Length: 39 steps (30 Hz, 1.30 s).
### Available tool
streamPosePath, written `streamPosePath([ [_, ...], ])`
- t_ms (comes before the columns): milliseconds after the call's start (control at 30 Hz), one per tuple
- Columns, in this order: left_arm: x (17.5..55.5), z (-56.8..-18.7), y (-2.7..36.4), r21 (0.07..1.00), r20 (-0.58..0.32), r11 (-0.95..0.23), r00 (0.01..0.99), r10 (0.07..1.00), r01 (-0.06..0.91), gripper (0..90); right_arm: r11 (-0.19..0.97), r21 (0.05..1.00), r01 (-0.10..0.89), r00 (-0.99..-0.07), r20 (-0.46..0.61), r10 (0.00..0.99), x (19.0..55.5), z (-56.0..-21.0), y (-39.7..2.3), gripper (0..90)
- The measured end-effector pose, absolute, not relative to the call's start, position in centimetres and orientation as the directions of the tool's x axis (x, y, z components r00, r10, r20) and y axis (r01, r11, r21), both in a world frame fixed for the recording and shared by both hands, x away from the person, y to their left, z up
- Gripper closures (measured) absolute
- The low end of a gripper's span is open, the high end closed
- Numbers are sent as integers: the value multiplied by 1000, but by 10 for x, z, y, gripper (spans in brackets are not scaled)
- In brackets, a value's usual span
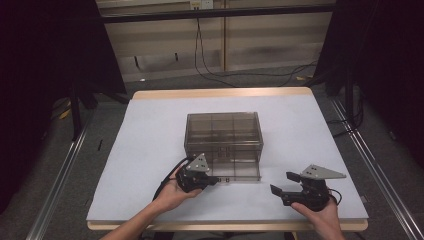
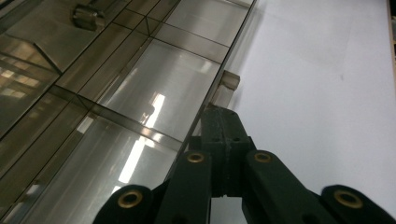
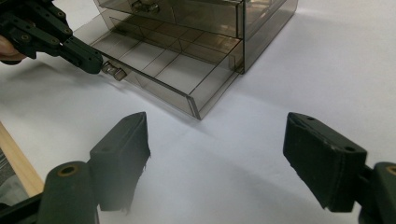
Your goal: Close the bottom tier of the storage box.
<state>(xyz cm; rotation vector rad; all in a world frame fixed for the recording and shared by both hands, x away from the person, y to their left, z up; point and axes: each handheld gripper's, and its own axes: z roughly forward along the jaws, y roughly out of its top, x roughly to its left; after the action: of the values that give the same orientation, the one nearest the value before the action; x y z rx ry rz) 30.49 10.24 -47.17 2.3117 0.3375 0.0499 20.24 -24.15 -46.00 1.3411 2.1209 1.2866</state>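
Observation:
A smoky clear drawer cabinet (image 1: 223,131) stands mid-table, its bottom drawer (image 1: 235,170) pulled out toward me. That drawer (image 3: 163,70) has several bare compartments. My left gripper (image 1: 215,180) lies at the drawer's front, jaws pressed together on the near end of its small clear handle (image 2: 229,80). The right gripper view shows that left gripper (image 3: 93,61) touching the handle (image 3: 114,71). My right gripper (image 1: 283,183) rests to the drawer's right, near the table's front edge. It stands open (image 3: 219,140), with bare white surface between its fingers.
The upper drawer is shut, its handle (image 3: 144,7) above the open one. A white sheet (image 1: 150,125) covers the wooden table, whose front edge (image 3: 14,158) is close to both hands. Cables lie on the floor (image 1: 240,77) beyond the table.

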Motion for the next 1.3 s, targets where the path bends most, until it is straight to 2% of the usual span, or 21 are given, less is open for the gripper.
streamPosePath([
  [1300, 307, -472, 97, 724, -59, -651, 960, 274, 230, 900, 153, 814, 560, -504, 187, 843, 203, -461, -242, 223],
])
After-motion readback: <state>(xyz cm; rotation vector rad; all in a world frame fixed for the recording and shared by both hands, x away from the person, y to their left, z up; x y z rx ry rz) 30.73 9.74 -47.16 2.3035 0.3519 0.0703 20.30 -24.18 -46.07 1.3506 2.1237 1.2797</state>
